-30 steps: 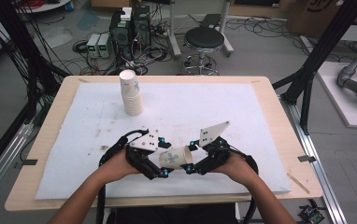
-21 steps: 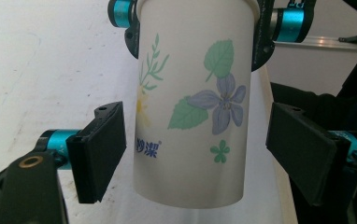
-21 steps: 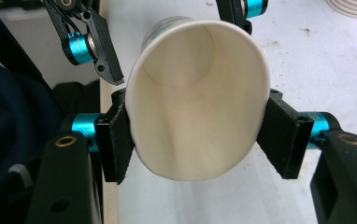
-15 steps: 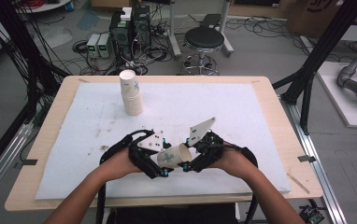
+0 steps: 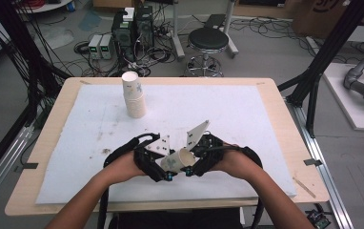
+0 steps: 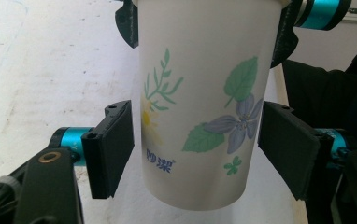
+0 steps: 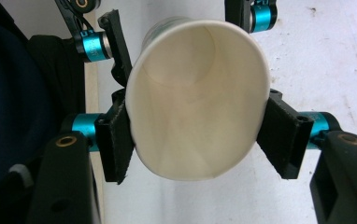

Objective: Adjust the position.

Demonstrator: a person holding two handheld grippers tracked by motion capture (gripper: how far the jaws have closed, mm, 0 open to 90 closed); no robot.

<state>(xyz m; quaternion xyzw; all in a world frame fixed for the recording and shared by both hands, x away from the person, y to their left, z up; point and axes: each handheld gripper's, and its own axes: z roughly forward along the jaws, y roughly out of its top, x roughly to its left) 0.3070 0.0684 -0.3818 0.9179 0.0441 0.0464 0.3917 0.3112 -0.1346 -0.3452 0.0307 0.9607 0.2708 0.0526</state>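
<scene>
Paper cup (image 5: pixel 179 160) mid-handover above counter (image 5: pixel 247 114): right tongs (image 7: pixel 193 137) clamped on rim, left tongs (image 6: pixel 195 147) flanking base, slightly parted; likely next, one side's release.

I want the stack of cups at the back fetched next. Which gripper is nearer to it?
Left. The left gripper sits below the stack of cups, slightly to its right; the right gripper is farther right. Both are at the loose paper cup near the front edge.

- Wooden table (image 5: pixel 51 143), pale top, rounded corners.
- White foam sheet (image 5: pixel 247 114) covers most of it; dark smudges toward its left.
- Stack of paper cups (image 5: pixel 133 95) stands upright on sheet, far-left part.
</scene>
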